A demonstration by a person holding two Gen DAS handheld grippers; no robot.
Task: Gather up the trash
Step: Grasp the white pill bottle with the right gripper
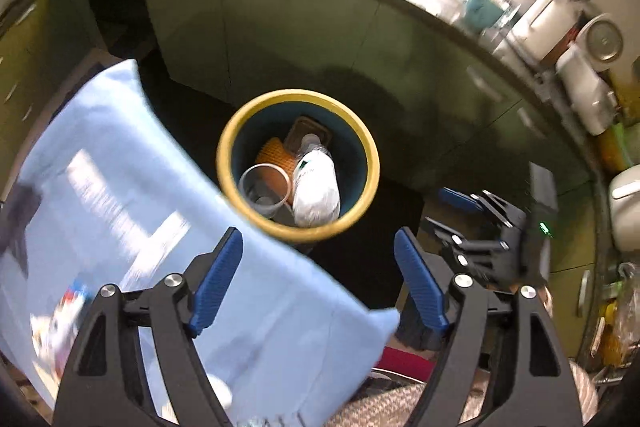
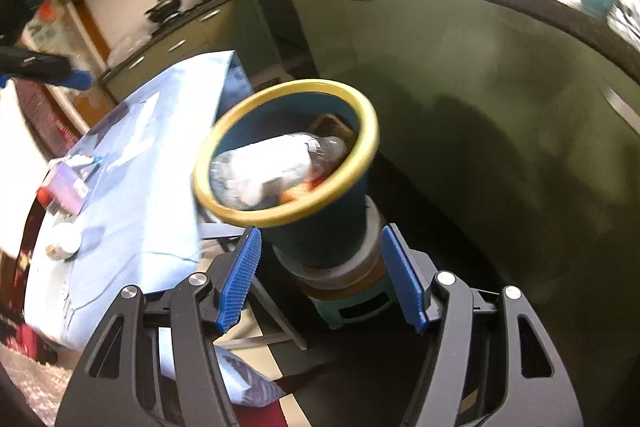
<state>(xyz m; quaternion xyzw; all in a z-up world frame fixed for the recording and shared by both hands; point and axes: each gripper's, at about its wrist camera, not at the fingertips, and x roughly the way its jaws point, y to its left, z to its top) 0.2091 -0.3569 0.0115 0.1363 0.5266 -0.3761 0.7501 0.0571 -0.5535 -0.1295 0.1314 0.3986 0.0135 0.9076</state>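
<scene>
The bin (image 1: 298,163) stands on a stool (image 2: 352,303) before the cabinets (image 1: 304,27), and in it lie a bottle (image 1: 316,183), a clear cup (image 1: 262,193) at the bottle's 9 o'clock, and a tray (image 1: 308,135) at its 12 o'clock. The table (image 1: 120,187) lies at the bin's 8 o'clock (its edge just beside the rim). In the left wrist view the right tool (image 1: 468,223) sits at the bin's 4 o'clock, well apart from it.

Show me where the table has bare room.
Free: the blue cloth's middle, between the purple box and the bin. Crowded: the far-left edge, with the box and a white lid. The bin is nearly full.
</scene>
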